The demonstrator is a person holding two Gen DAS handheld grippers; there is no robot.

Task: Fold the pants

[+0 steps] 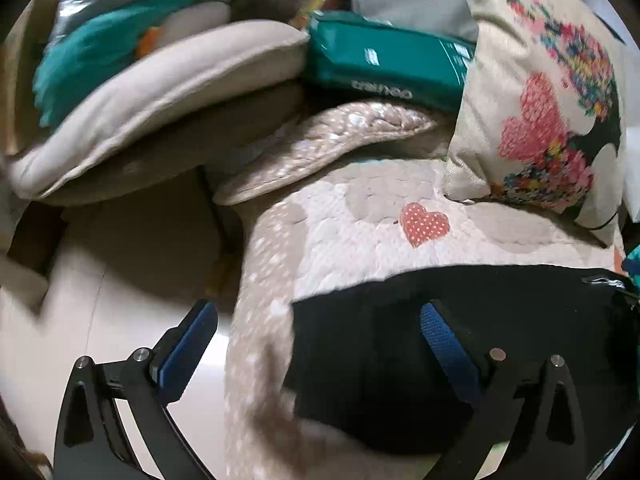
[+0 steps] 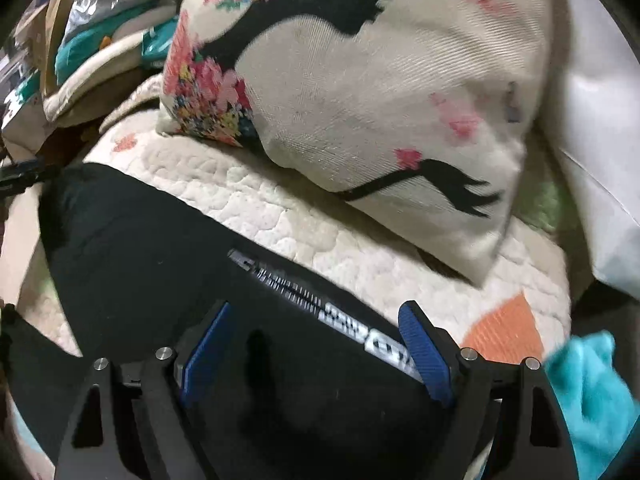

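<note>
Left wrist view: the left gripper [image 1: 318, 330] is spread wide, holding nothing. The pants [image 1: 400, 344], black, lie on the quilt [image 1: 360, 236] just ahead and to its right. Its right finger sits over the cloth, though whether it touches I cannot tell. Its left finger hangs off the quilt's edge, over the floor [image 1: 100, 300]. The pants' near-left corner falls between the fingers. Further ahead stands a pillow [image 1: 540, 100], and to its left a green pack [image 1: 380, 64] and a beige cushion [image 1: 152, 92].

Right wrist view: the right gripper [image 2: 316, 334] is also spread, with nothing pinched. The pants [image 2: 160, 248] lie directly under and ahead of it, stretching off to its left. A white-printed strip [image 2: 344, 316] along their far edge runs between the fingers toward the right one. The pillow [image 2: 380, 100] looms close ahead, and a teal cloth [image 2: 592, 392] lies just right of the right finger.

Risks, as I judge them: the left gripper straddles the quilt's edge, so closing there could nip the quilt along with the pants, or miss the corner and leave the fold lopsided. The right one could catch only the top layer. With the pillow so near, a forward fold may bunch against it, and the teal cloth could be dragged in.
</note>
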